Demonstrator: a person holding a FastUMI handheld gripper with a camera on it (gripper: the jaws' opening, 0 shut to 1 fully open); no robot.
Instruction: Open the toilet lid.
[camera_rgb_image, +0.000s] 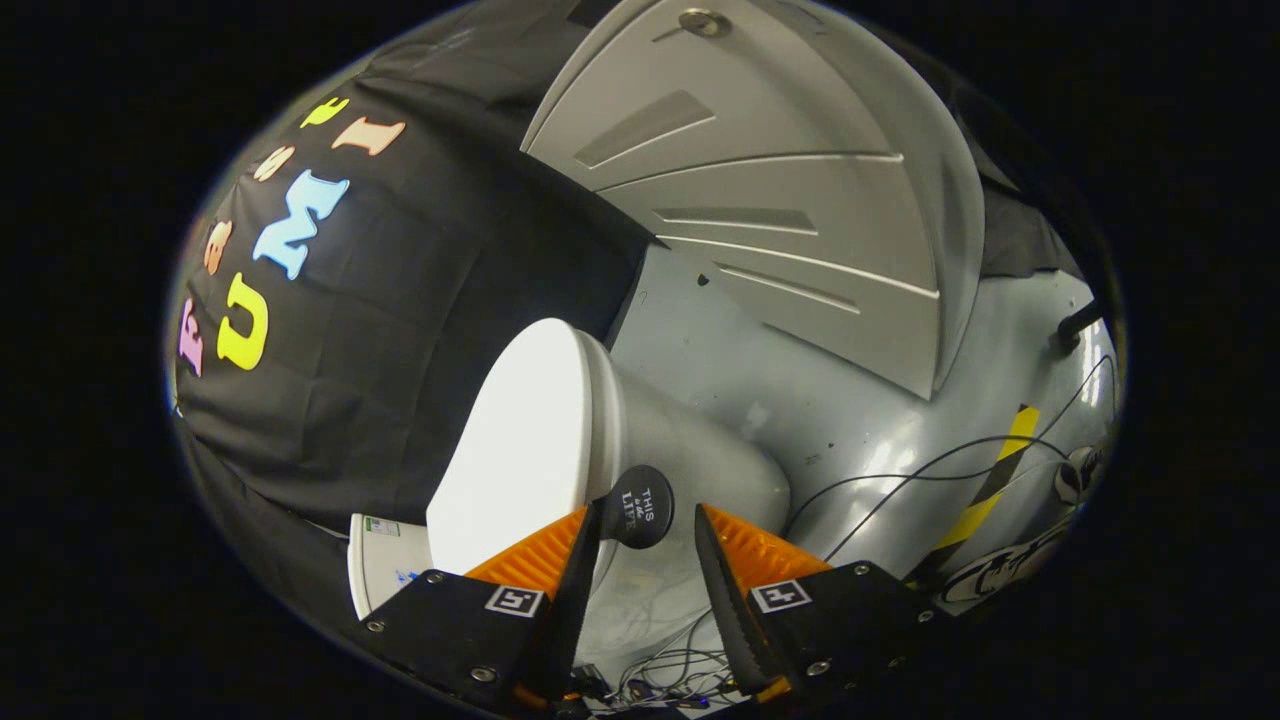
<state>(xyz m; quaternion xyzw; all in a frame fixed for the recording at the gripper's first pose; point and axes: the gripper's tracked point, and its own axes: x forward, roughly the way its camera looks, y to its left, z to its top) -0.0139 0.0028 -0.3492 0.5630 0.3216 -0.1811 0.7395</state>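
Reaching toward the toilet (690, 460), the tool (645, 540) has its fingers spread, with a round dark knob (638, 505) sitting in the gap between the tips. The left fingertip (588, 535) looks to be at the knob's edge, while the right fingertip (705, 535) stands just apart from it, so nothing is pinched. Whether the left finger really touches the knob I cannot tell.

The knob sticks out from the rim of the lid (520, 440), which is white and lies flat against the toilet's top, not lifted. In this tilted view the lid's broad face turns toward the black cloth wall (420, 340), and the toilet's pale body runs off to the right of it, just ahead of the fingers. The tank (385, 565) shows beside the left finger, below the lid.

Beyond the toilet, a grey glossy floor (850, 420) stretches away. Thin dark cables (900, 480) trail across it, near a yellow-and-black striped tape (1000, 475). A grey panelled door (780, 220) rises past the floor, with a round lock (703, 20) near its far end.
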